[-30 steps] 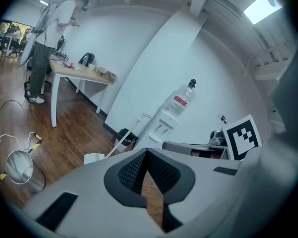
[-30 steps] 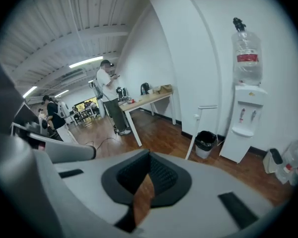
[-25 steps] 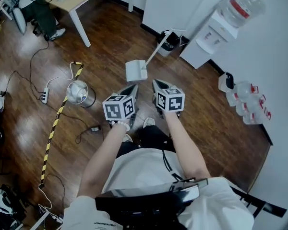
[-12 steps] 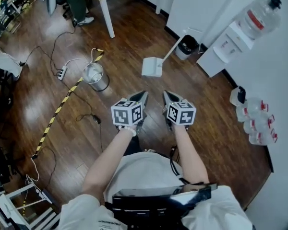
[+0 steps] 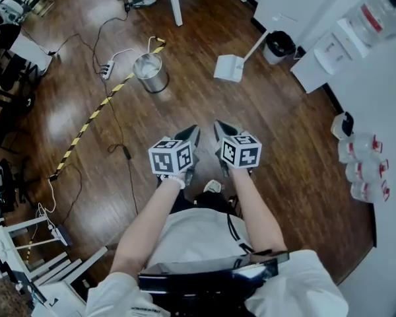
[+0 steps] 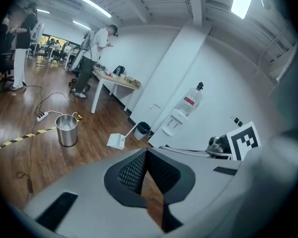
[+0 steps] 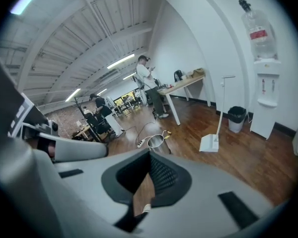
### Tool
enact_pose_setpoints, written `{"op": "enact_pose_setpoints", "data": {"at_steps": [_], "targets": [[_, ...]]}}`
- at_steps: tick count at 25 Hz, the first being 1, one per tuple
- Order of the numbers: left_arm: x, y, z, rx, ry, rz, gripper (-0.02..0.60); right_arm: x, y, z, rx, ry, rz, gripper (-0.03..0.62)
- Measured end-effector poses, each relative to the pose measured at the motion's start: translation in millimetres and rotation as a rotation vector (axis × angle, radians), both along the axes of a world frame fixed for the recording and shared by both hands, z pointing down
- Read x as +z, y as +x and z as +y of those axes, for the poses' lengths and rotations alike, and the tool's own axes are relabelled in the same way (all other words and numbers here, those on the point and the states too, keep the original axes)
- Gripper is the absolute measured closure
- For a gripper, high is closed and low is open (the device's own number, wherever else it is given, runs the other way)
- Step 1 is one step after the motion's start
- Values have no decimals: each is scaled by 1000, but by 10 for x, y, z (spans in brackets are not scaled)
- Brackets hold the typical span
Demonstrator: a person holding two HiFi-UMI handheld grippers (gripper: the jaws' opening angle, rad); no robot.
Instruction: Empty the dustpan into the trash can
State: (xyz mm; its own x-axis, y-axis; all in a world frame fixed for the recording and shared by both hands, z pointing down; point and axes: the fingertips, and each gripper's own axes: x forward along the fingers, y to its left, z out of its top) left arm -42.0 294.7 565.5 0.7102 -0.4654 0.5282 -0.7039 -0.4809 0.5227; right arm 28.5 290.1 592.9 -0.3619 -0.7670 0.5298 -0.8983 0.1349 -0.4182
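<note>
Jaws together on left gripper (image 5: 192, 132) and right gripper (image 5: 219, 127), nothing between; both point toward white long-handled plastic dustpan (image 5: 229, 67), well apart. It stands on brown wooden floor (image 5: 287, 154) near wall edge, between round steel trash can (image 5: 150, 72) and small black bin (image 5: 279, 45); contents not readable.

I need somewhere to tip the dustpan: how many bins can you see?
2. A silver bin stands beside the striped tape; a black bin stands next to the water dispenser. Others may be hidden out of frame.
</note>
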Motion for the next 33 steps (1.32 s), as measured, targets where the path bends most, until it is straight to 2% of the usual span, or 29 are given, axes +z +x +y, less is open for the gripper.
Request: {"op": "enact_pose_setpoints", "data": {"at_steps": [5, 9, 13, 17, 25, 33], "targets": [[-73, -252, -66, -8, 33, 1, 586, -113, -121, 142, 34, 0, 52, 591], [-183, -266, -158, 67, 64, 13, 586, -358, -159, 101, 116, 24, 76, 591], [-333, -248, -212, 145, 90, 31, 586, -465, -253, 107, 204, 47, 54, 591], [-330, -291, -246, 195, 80, 46, 586, -425, -361, 112, 261, 36, 33, 591], [-376, -390, -312, 235, 62, 84, 586, -529, -538, 40, 286, 34, 74, 591], [-361, -499, -328, 247, 51, 81, 586, -500, -702, 18, 277, 19, 82, 591]]}}
